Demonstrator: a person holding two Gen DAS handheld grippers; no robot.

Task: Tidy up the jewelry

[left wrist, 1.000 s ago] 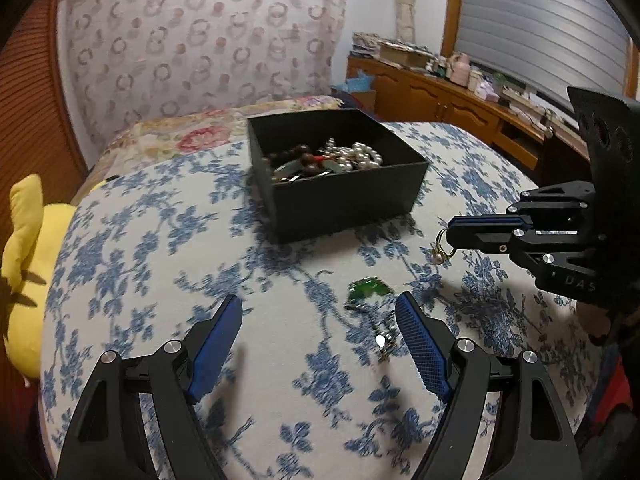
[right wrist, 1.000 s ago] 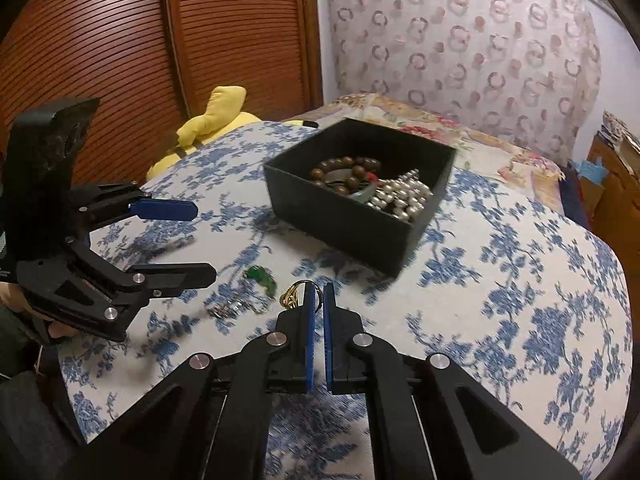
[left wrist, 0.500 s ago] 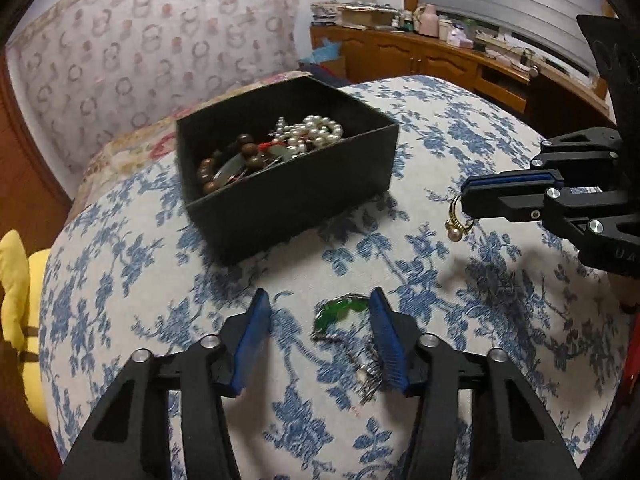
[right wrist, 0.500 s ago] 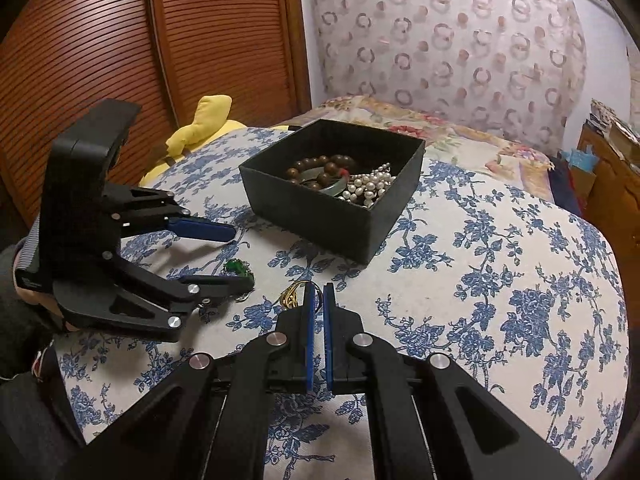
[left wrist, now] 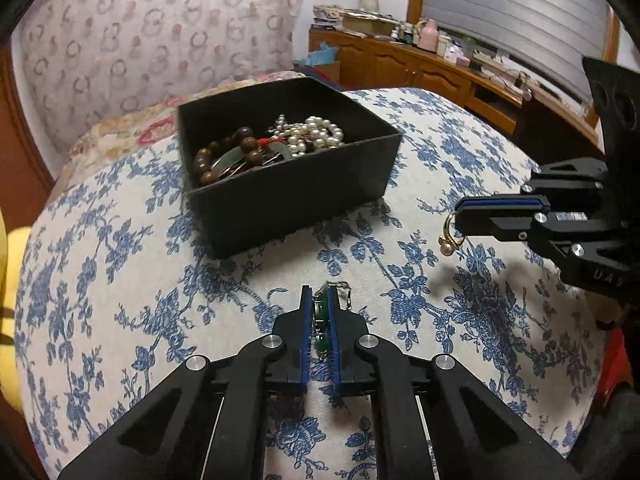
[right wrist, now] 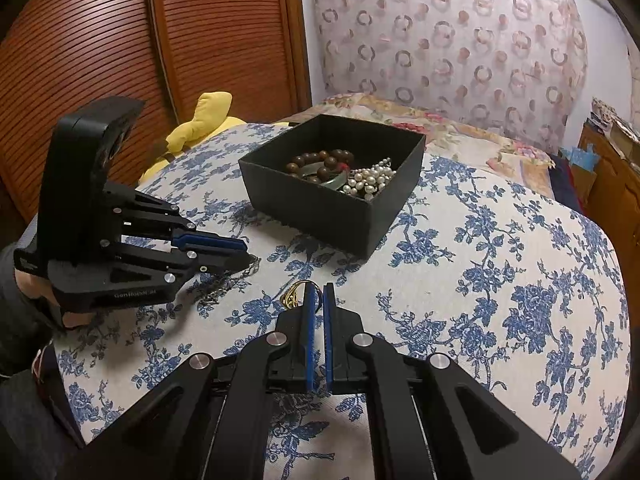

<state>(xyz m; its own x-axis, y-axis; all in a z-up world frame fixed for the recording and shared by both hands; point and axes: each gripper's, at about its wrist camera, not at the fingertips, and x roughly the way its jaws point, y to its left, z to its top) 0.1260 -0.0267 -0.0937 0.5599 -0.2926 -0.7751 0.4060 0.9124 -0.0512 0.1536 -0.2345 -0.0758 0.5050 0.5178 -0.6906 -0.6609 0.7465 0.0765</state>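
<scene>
A black open box (left wrist: 296, 196) (right wrist: 320, 210) sits on the blue-flowered cloth and holds brown wooden beads (left wrist: 240, 150), a pale jade piece and white pearls (left wrist: 316, 134). My left gripper (left wrist: 319, 296) is shut on a green-stone piece with a silver chain (left wrist: 321, 320), low over the cloth in front of the box. It also shows in the right wrist view (right wrist: 240, 250). My right gripper (right wrist: 317, 294) is shut on a gold ring with a pearl (left wrist: 450, 236) (right wrist: 294, 294), held above the cloth to the right of the box.
A yellow plush toy (right wrist: 200, 120) lies at the cloth's left edge by the wooden slatted doors (right wrist: 120, 40). A patterned headboard (left wrist: 160, 40) stands behind the box. A wooden sideboard with clutter (left wrist: 440, 64) runs along the right.
My left gripper moved forward and down and closed on the green-stone piece. My right gripper kept hold of the ring and barely moved.
</scene>
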